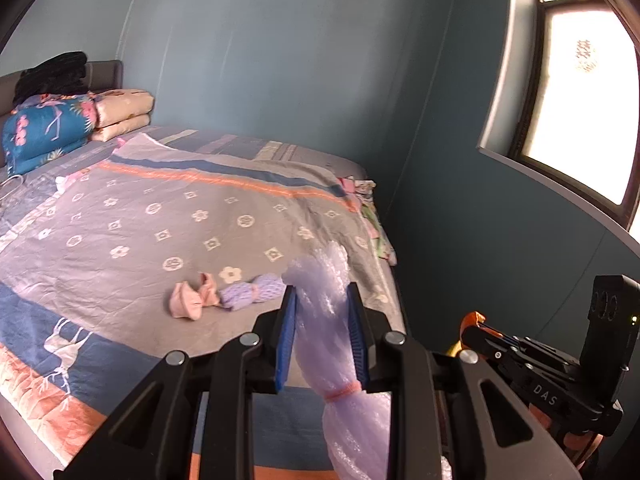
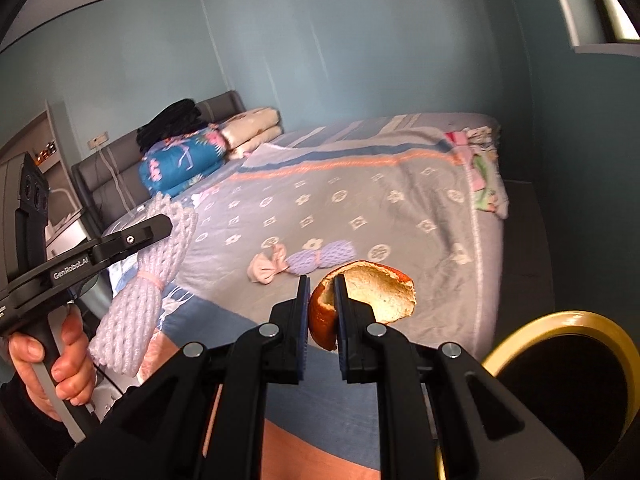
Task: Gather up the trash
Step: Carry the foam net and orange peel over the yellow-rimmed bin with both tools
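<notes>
My left gripper (image 1: 322,292) is shut on a roll of pale purple foam netting (image 1: 320,320) tied with a pink band, held above the bed's near edge; it also shows in the right wrist view (image 2: 148,280). My right gripper (image 2: 323,280) is shut on a piece of orange peel (image 2: 380,292), white pith facing up. On the bed lie a smaller purple foam net bundle (image 1: 250,292) and a crumpled pink scrap (image 1: 192,300) beside it; both also show in the right wrist view, the bundle (image 2: 320,258) and the scrap (image 2: 266,266).
A round bin with a gold rim (image 2: 560,320) and dark inside sits at lower right, beside the bed. Folded quilts (image 1: 48,128) and dark clothes (image 1: 52,74) are stacked at the headboard. A blue wall and a window (image 1: 580,100) stand to the right.
</notes>
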Tool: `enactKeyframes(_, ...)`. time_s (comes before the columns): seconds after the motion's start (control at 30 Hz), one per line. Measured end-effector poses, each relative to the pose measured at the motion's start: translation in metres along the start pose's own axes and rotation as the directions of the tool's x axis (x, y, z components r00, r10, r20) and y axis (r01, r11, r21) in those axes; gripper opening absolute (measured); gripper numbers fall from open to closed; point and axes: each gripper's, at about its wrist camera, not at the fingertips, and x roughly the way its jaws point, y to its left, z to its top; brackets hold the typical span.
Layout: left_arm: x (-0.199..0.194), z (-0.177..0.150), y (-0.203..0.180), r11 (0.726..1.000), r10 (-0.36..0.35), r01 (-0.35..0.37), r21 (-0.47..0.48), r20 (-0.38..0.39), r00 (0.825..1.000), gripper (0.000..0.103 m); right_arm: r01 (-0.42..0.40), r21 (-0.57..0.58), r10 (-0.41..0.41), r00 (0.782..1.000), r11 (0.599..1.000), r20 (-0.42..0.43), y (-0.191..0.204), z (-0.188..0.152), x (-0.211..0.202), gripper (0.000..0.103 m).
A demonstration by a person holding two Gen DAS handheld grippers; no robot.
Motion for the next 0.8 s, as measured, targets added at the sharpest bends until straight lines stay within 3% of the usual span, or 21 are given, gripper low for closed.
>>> enactKeyframes(0.4, 0.024, -0.004, -0.067, 0.994, -0.094, 0.097, 0.043, -0.05, 0.994, 0.024, 0.097, 0.09, -0.103, 0.993, 0.991, 0.06, -0.065, -0.004, -0.05, 0.012)
enactKeyframes(0.8, 0.06, -0.023, -0.125, 0.978, -0.192, 0.201, 0.064, -0.126, 0.973, 0.024, 0.195, 0.183, -0.211, 0.975, 0.964, 0.074, -0.121, -0.019, -0.082, 0.012)
